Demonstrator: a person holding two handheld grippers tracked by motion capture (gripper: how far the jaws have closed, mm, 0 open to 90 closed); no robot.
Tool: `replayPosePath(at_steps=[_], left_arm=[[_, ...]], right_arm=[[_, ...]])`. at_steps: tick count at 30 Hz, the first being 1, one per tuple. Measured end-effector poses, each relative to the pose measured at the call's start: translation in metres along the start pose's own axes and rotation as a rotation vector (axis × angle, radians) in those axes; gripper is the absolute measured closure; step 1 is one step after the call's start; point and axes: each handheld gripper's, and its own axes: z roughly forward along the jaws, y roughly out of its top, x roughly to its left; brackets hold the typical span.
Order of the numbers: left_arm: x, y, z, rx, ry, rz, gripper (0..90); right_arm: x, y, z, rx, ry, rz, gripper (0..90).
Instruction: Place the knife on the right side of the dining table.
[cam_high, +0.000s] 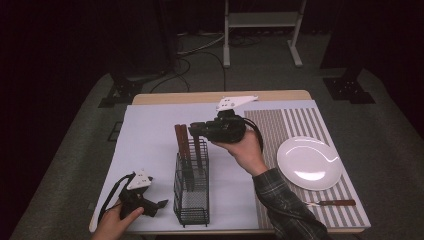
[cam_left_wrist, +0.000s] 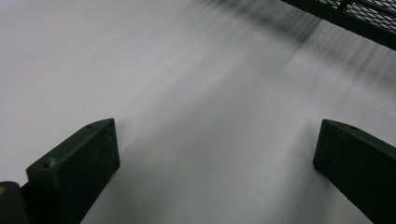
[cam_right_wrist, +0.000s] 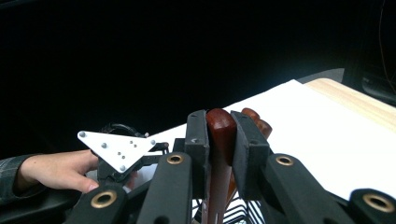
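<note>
A black wire cutlery basket (cam_high: 191, 192) stands on the white mat (cam_high: 150, 145). Several wooden-handled utensils (cam_high: 181, 141) stand upright in it. My right gripper (cam_high: 196, 131) hovers over the basket's far end, shut on the top of one reddish-brown handle (cam_right_wrist: 221, 133); the handle's lower part (cam_high: 198, 152) hangs into the basket. Another handle (cam_right_wrist: 258, 123) shows just behind the jaws. My left gripper (cam_high: 159, 206) rests low on the mat at the front left, beside the basket. It (cam_left_wrist: 215, 135) is open, with bare mat between the jaws.
A white plate (cam_high: 309, 162) sits on the striped placemat (cam_high: 300, 122) at the right. In front of it lies a wooden-handled utensil (cam_high: 336, 203). The basket's edge (cam_left_wrist: 355, 18) is close ahead of my left gripper. The table's front edge is near.
</note>
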Motion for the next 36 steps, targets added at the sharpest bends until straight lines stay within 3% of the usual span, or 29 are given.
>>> replayPosePath(at_steps=[36], left_arm=[[0.000,0.000,0.000,0.002,-0.002,0.000,0.0]], right_arm=[[0.015,0.055,-0.046,-0.113,-0.052,-0.089,77.4]])
